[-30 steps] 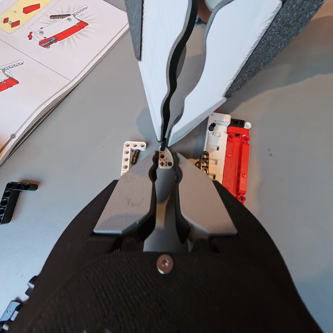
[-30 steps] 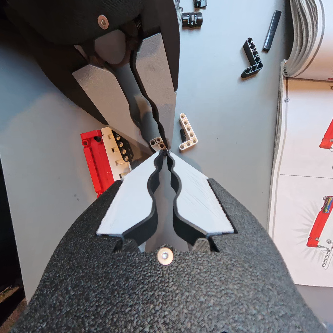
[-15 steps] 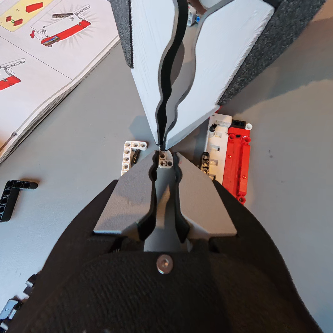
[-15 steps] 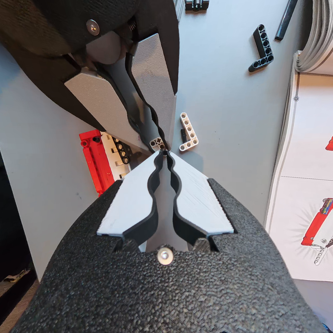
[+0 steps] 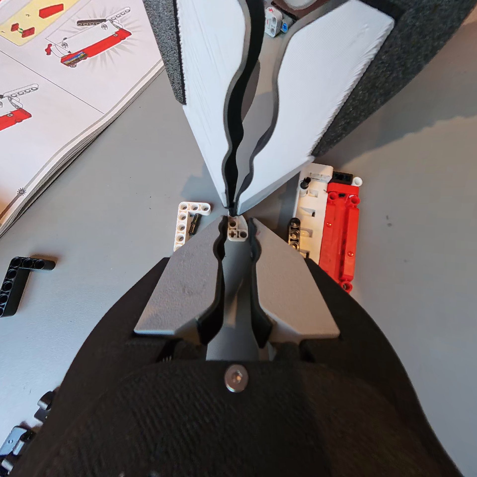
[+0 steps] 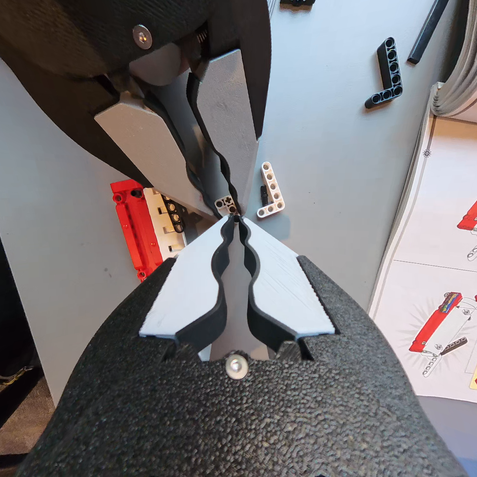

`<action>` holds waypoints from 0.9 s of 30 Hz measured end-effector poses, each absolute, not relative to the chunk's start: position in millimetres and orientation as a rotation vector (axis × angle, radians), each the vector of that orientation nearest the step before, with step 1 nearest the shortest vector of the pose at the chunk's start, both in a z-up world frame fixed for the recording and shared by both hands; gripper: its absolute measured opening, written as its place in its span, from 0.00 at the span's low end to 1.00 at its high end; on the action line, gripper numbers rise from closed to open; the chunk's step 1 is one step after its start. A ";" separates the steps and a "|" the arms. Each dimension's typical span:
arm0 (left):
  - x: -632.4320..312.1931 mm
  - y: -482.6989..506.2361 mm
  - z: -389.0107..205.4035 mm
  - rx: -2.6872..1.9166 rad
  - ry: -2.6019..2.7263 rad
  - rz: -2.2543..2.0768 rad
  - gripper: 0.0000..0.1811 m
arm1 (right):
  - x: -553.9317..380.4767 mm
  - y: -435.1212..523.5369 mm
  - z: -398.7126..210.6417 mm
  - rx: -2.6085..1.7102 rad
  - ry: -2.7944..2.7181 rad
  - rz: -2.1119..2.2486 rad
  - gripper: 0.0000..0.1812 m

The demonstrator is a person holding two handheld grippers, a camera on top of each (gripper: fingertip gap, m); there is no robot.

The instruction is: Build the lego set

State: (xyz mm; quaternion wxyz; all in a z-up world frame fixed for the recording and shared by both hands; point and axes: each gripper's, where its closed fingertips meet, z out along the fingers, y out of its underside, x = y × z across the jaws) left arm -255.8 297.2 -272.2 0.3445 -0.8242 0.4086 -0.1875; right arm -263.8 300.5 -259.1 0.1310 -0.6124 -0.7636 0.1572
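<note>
Jaws first: my left gripper [image 5: 238,225] is pinching a small white connector piece [image 5: 237,229] between its grey tips, holding it above the grey table [image 5: 129,180], while my right gripper [image 6: 234,218] is closed down narrow on a tiny black pin [image 6: 236,218] right at its white tips. I am bringing the two tip to tip. In the right wrist view the connector is sitting directly ahead of my right jaws, touching or all but touching the pin's end; I cannot tell whether the pin has entered a hole.

What the next move turns on, as I am judging it, is alignment: the pin's long axis is running along my right fingers, straight toward the connector's nearest round hole, and the cross-shaped hole beside it is the wrong target. A slight tilt would jam it or flick the pin out.

Loose on the table, a white L-shaped beam [image 5: 188,224] is lying just left of the meeting point with a second black pin [image 5: 194,224] beside it. A red and white assembly [image 5: 335,232] with a short black beam [image 5: 294,232] is lying to the right. A black L-shaped beam [image 5: 18,281] is resting well apart.

Writing: an open instruction booklet [image 5: 51,77] is showing drawn building steps; I am leaving any printed marks unread, and I am seeing no brand on the parts.
</note>
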 end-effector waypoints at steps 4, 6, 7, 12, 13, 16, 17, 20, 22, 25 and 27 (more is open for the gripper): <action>-255.9 297.2 -272.2 -2.141 1.060 -0.486 0.07 | -264.2 300.3 -259.1 -1.780 -2.209 0.466 0.02; -255.9 297.2 -272.2 -2.142 1.059 -0.488 0.07 | -264.9 300.0 -259.1 -1.780 -2.213 0.465 0.02; -256.0 297.2 -272.2 -2.142 1.059 -0.488 0.07 | -264.6 300.1 -259.2 -1.786 -2.213 0.473 0.02; -256.1 297.4 -272.2 -2.144 1.054 -0.489 0.07 | -264.5 300.1 -259.1 -1.791 -2.204 0.501 0.02; -256.3 297.5 -272.2 -2.145 1.053 -0.490 0.07 | -265.2 299.9 -259.0 -1.780 -2.207 0.500 0.02; -256.4 297.6 -272.1 -2.148 1.049 -0.496 0.07 | -264.2 300.0 -259.1 -1.722 -2.234 0.486 0.02; -256.4 297.6 -272.1 -2.147 1.050 -0.496 0.07 | -263.9 300.2 -259.1 -1.693 -2.248 0.486 0.02; -256.7 297.6 -272.1 -2.148 1.048 -0.496 0.07 | -266.0 299.3 -258.6 -1.535 -2.311 0.474 0.02; -256.8 297.7 -272.1 -2.151 1.044 -0.504 0.07 | -267.8 298.0 -258.5 -1.450 -2.350 0.461 0.02; -256.8 297.7 -272.1 -2.150 1.045 -0.501 0.07 | -267.5 298.2 -258.7 -1.439 -2.380 0.483 0.02; -256.9 297.6 -272.1 -2.150 1.045 -0.502 0.07 | -265.5 298.9 -258.8 -1.431 -2.408 0.458 0.02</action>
